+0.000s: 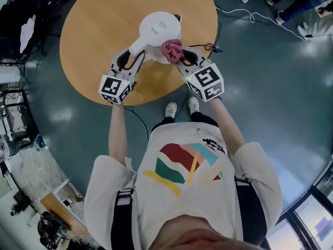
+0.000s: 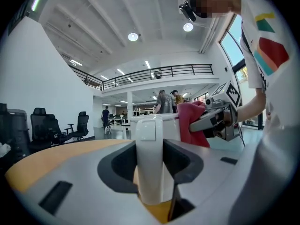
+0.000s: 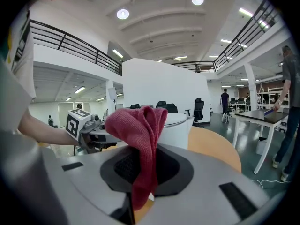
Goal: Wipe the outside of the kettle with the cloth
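Round wooden counter [image 1: 88,40] on a grey floor [image 1: 270,87] in an open office, with a white cable [image 1: 250,15] trailing beyond it. My left tool [image 1: 136,49] pinches the white kettle [image 1: 159,29], mid-counter, by its handle; my right tool [image 1: 179,56] pinches the red cloth [image 1: 172,50] just beside the kettle's body

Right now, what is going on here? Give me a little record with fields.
Setting: round wooden table
Main item: white kettle, upright on the table
Left hand-held gripper: shut on the kettle handle
Right hand-held gripper: shut on the red cloth
Cloth position: beside the kettle's body, contact unclear
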The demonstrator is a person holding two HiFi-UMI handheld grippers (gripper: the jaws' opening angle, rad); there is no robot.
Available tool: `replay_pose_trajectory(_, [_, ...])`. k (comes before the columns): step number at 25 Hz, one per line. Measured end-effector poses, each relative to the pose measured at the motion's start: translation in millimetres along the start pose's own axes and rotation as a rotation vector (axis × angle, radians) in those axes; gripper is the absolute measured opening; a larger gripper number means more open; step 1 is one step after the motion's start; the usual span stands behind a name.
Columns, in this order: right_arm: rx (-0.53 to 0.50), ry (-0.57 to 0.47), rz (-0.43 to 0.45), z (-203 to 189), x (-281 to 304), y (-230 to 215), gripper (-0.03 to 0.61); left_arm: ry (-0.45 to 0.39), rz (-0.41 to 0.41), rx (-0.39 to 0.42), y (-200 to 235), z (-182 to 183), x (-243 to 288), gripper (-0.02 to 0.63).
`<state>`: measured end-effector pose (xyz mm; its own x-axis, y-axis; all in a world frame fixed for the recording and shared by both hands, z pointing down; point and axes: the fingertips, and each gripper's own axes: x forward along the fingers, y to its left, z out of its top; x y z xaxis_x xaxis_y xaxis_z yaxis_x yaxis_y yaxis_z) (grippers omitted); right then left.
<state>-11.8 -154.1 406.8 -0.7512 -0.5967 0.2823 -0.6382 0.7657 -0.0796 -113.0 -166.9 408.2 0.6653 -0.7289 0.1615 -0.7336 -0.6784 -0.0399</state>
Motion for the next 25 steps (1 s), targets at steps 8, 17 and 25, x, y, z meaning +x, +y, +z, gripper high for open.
replay_pose_trajectory(8, [0.056,-0.007,-0.04,-7.6,-8.2,-43.3,0.048,0.008,-0.047,-0.006,-2.3,1.6,1.0,0.192])
replay_pose_trajectory(17, [0.051,0.02,-0.061,-9.9,5.2,-90.1,0.048,0.017,-0.067,-0.011,-3.8,1.4,3.0,0.19])
replay_pose_trajectory(25, [0.04,0.029,-0.058,-14.5,34.5,-120.4,0.048,0.032,-0.061,-0.014,-1.9,-5.5,7.9,0.189])
